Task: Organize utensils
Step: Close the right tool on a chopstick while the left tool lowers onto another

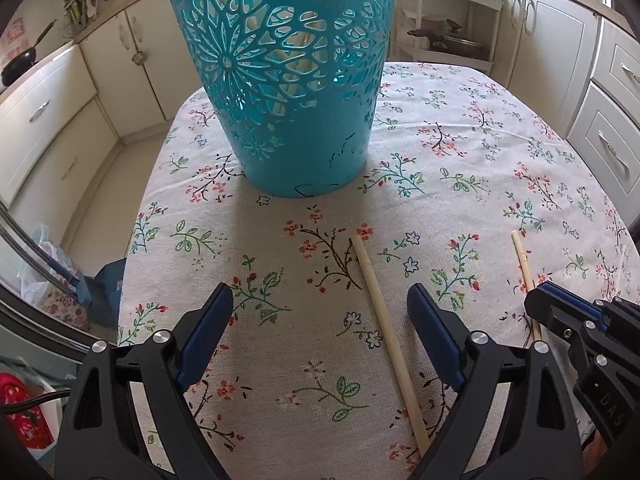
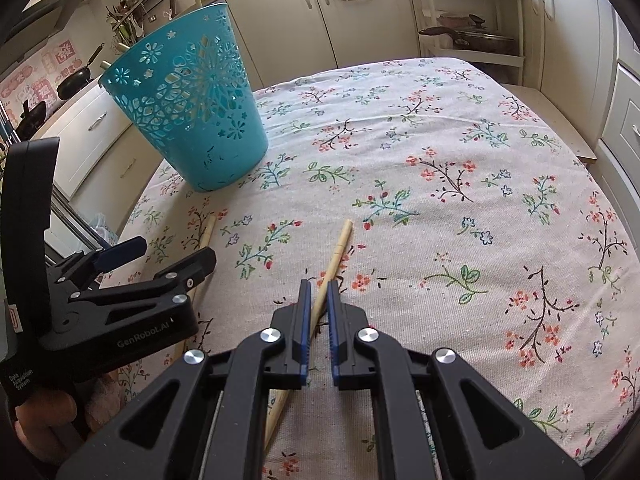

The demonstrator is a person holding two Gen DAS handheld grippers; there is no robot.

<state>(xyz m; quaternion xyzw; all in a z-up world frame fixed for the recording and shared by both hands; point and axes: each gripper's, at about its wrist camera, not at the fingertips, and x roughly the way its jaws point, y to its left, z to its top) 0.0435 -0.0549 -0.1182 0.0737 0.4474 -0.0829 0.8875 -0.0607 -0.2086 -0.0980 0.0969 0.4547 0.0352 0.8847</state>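
A teal openwork basket (image 1: 280, 80) stands upright on the floral tablecloth (image 1: 480, 160), with pale wooden handles showing inside it. My left gripper (image 1: 320, 292) is open just above the cloth. A wooden utensil stick (image 1: 384, 332) lies between its fingers, close to the right one, and neither pad presses on it. In the right wrist view my right gripper (image 2: 319, 286) is shut on a second wooden stick (image 2: 340, 244), which slants up and to the right on the cloth. The left gripper (image 2: 172, 252) and its stick (image 2: 208, 228) sit to its left, in front of the basket (image 2: 192, 112).
The table's left edge (image 1: 132, 240) drops to the floor, where bags (image 1: 44, 276) lie. Cream cabinets (image 2: 280, 28) ring the table. A white shelf rack (image 2: 472, 40) with pans stands behind it. A hand (image 2: 44, 412) holds the left gripper.
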